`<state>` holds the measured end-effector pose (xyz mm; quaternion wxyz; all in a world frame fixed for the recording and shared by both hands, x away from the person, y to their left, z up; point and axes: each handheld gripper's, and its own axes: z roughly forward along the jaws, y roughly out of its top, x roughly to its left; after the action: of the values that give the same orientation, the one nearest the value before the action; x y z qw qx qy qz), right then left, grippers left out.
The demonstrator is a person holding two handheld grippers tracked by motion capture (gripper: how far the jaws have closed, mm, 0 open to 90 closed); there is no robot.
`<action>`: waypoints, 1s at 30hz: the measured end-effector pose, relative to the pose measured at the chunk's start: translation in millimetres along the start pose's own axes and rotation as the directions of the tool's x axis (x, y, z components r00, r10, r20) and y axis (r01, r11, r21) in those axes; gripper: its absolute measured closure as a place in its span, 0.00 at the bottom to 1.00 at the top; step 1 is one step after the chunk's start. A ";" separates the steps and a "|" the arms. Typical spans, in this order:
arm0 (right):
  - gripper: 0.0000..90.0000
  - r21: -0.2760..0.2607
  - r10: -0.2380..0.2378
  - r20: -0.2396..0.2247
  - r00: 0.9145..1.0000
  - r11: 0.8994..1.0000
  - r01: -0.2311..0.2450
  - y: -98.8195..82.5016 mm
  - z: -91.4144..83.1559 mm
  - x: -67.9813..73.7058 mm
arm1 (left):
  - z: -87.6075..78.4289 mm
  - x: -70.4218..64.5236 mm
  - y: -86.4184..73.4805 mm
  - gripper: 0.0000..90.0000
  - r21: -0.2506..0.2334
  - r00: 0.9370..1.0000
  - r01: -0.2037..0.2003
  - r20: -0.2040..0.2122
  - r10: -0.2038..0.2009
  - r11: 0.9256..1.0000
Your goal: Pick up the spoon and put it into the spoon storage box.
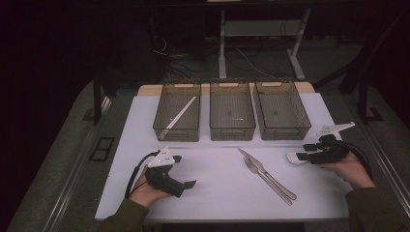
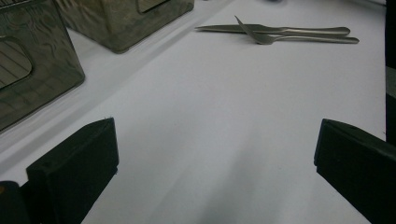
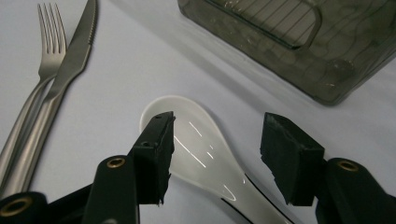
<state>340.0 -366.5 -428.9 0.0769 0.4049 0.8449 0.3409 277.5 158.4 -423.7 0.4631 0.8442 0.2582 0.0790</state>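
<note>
From the high view, a person works at a white mat [image 1: 217, 179] with three bins [image 1: 232, 113] lined along its far edge, one stick [image 1: 179, 116] already lying in the left bin. The left gripper [image 1: 186, 171] rests low at the near left, jaws apart with nothing between them; the right gripper [image 1: 302, 151] sits at the right edge over a white spoon [image 1: 293, 157]. A knife [image 1: 256, 164] and fork [image 1: 270, 181] lie touching, mid-mat. In the left gripper view, its jaws stand wide over bare mat, the cutlery well ahead and the bins off to the left. In the right gripper view, the jaws straddle the spoon [image 3: 196, 140] near where bowl meets handle, parted and not pressing on it. The spoon looks glazed ceramic: stiff, light, likely slippery and liable to chip, so the narrower handle seems the surer hold. The nearest bin [image 3: 299, 51] stands just beyond, its wall an edge to lift over; open mat lies between spoon and cutlery.
</note>
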 end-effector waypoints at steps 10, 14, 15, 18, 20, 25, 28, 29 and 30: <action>0.50 0.034 -0.024 -0.006 1.000 0.999 0.024 -4.4 6.0 1.0 | 0.3 -0.2 0.0 0.00 0.000 1.000 0.003 0.001 -0.003 1.000; 0.51 0.041 -0.029 -0.006 1.000 0.999 0.029 -5.5 6.0 1.4 | -0.2 0.0 0.2 0.00 -0.002 1.000 0.003 0.000 -0.003 1.000; 0.51 0.040 -0.027 -0.007 1.000 0.999 0.027 -5.8 6.2 1.5 | -0.2 0.0 0.1 0.00 -0.001 1.000 0.003 0.000 -0.003 1.000; 0.52 0.045 -0.034 -0.010 0.999 0.998 0.035 -6.8 6.6 1.7 | -0.1 -0.2 0.2 0.00 0.001 1.000 0.000 0.001 0.000 1.000; 0.52 0.044 -0.037 -0.010 0.999 0.998 0.038 -7.1 6.6 2.1 | -0.1 -0.5 0.3 0.00 0.000 1.000 0.001 0.001 -0.001 1.000; 0.55 0.063 -0.061 -0.020 0.998 0.996 0.062 -9.5 8.6 4.1 | -0.3 -0.4 0.3 0.00 0.000 1.000 0.000 0.001 0.000 1.000; 0.58 0.071 -0.083 -0.019 0.996 0.994 0.084 -10.4 9.2 6.5 | -0.2 -0.8 0.4 0.00 -0.001 1.000 0.001 0.001 -0.001 1.000; 0.60 0.075 -0.089 -0.021 0.996 0.993 0.090 -10.5 8.9 7.7 | -0.3 -0.8 0.5 0.00 0.000 1.000 -0.001 0.001 0.001 1.000; 0.61 0.075 -0.099 -0.019 0.995 0.992 0.100 -10.8 8.9 8.6 | -0.3 -0.8 0.5 0.00 0.000 1.000 -0.001 0.000 0.001 1.000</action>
<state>331.2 -360.4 -441.2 0.0719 0.3623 0.8769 0.3075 276.9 158.0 -423.1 0.4631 0.8443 0.2577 0.0790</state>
